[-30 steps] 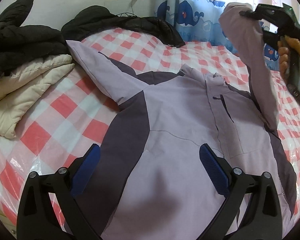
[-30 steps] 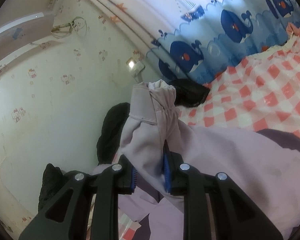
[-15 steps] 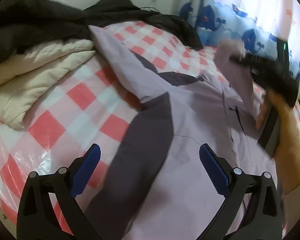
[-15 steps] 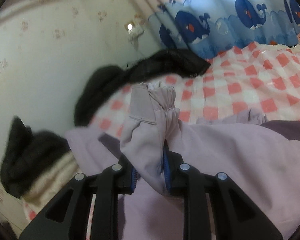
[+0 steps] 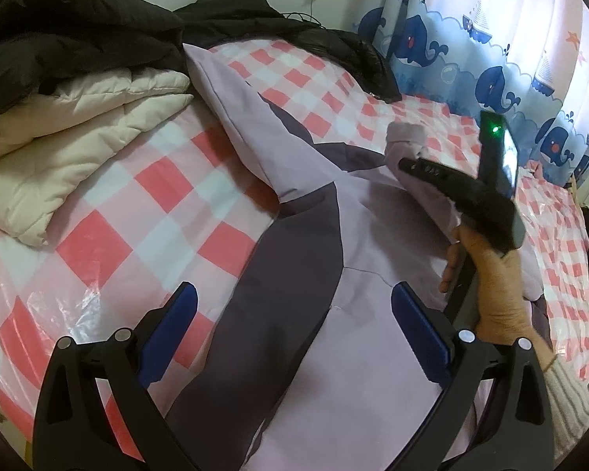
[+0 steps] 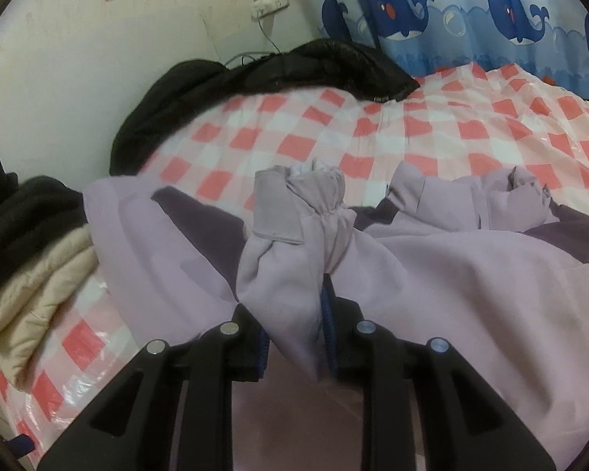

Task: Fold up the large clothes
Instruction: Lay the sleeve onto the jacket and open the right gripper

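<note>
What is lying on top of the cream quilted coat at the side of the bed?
A heap of black clothing lies on the folded cream coat and covers its far edge. How far the coat reaches under it cannot be seen. The lilac jacket's sleeve ends beside it.

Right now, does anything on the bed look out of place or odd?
Nothing damaged or spilled. The lilac jacket lies spread, one sleeve pinched in the right claw above its front. Black coats sit heaped untidily along the wall.

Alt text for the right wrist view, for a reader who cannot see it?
The right gripper is clamped on the cuff end of a lilac jacket's sleeve, held over the jacket spread on a red-checked bed. Dark coats lie beyond, by a whale-print curtain.
</note>
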Demonstrator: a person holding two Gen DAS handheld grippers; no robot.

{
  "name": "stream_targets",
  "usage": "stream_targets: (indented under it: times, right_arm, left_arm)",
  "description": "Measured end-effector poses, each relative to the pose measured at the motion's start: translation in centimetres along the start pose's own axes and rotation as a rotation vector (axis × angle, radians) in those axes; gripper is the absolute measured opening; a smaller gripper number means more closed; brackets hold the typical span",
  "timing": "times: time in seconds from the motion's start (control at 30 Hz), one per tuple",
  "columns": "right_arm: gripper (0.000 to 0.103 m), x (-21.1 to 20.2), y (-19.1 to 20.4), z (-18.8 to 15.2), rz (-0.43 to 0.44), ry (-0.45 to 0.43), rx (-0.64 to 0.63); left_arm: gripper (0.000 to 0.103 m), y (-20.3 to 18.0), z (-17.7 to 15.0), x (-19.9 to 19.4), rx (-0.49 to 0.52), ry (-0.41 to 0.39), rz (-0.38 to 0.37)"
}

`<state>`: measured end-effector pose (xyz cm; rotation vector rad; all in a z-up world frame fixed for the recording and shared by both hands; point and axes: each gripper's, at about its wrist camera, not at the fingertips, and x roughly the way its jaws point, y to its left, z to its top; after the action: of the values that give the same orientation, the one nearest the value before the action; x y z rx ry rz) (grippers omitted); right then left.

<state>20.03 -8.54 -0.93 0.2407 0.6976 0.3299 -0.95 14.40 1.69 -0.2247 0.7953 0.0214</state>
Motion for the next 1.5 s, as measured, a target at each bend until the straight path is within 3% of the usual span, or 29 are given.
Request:
stream_targets:
  times: [0.27,0.37,0.4,0.53,0.63,0.73,0.8,0.9,0.97,1.07,1.13,1.2,1.27,1.33,1.37,1.43,1.5]
  right_arm:
    - [0.029,2.3,-0.3,-1.4,0.0,0.066,0.008]
    - [0.055,3.2,-0.1,-1.9,0.035,0.103,0.015]
    - [0.072,3.5,0.0,-2.1,0.054,0.123,0.021]
    - [0.074,4.2,1.1,-2.8,0.106,0.21,-0.017]
    - [0.074,1.4,-0.1,-1.9,0.179,0.155,0.017]
    - [0.074,-4.0,-3.4,-0.3,0.156,0.025,0.038]
    - [0.076,-7.8,-7.7,1.0,0.08,-0.056,0.083]
    - [0.076,-11.4,-15.0,2.6,-0.044,-0.103,0.189]
    - [0.076,-13.0,-19.7,3.1,-0.079,-0.122,0.289]
    - [0.076,-13.8,-23.7,2.5,-0.108,-0.121,0.359]
    - [0.076,-13.3,-25.7,1.5,-0.093,-0.105,0.395]
    - [0.076,-12.2,-27.2,0.1,-0.069,-0.082,0.436]
    - [0.076,-10.5,-28.2,-1.9,-0.079,-0.032,0.445]
    - [0.076,-8.7,-28.8,-3.9,-0.086,0.032,0.418]
    - [0.076,-8.5,-28.8,-4.5,-0.085,0.027,0.382]
    - [0.076,-9.3,-28.3,-4.4,-0.08,0.012,0.358]
    - [0.078,-11.9,-26.9,-3.9,-0.094,-0.083,0.338]
  left_arm:
    - [0.095,0.0,0.0,0.3,-0.013,0.014,-0.018]
    - [0.095,-0.3,-0.1,0.5,-0.004,0.018,-0.018]
    - [0.095,-0.4,-0.1,0.6,-0.003,0.021,-0.018]
    - [0.095,-0.8,-0.2,1.1,-0.006,0.038,-0.023]
    - [0.095,-1.4,-0.2,1.3,-0.004,0.042,-0.037]
    - [0.095,-2.1,-0.1,1.1,0.018,0.026,-0.04]
    - [0.095,-3.1,0.4,1.0,0.045,0.005,-0.035]
    - [0.095,-6.0,2.6,1.3,0.116,-0.034,-0.032]
    - [0.095,-8.5,4.4,1.9,0.16,-0.061,-0.044]
    - [0.095,-14.1,8.3,5.6,0.278,-0.085,-0.065]
    - [0.095,-17.8,10.2,10.2,0.332,-0.086,-0.028]
    - [0.095,-19.9,10.5,14.9,0.394,-0.017,-0.021]
    - [0.095,-20.4,9.6,19.2,0.432,0.067,0.07]
    - [0.095,-19.2,7.3,24.0,0.446,0.214,0.15]
    - [0.096,-18.6,6.1,25.1,0.454,0.231,0.146]
    - [0.096,-18.6,4.9,24.9,0.486,0.175,0.16]
    - [0.096,-19.0,4.6,24.4,0.511,0.152,0.183]
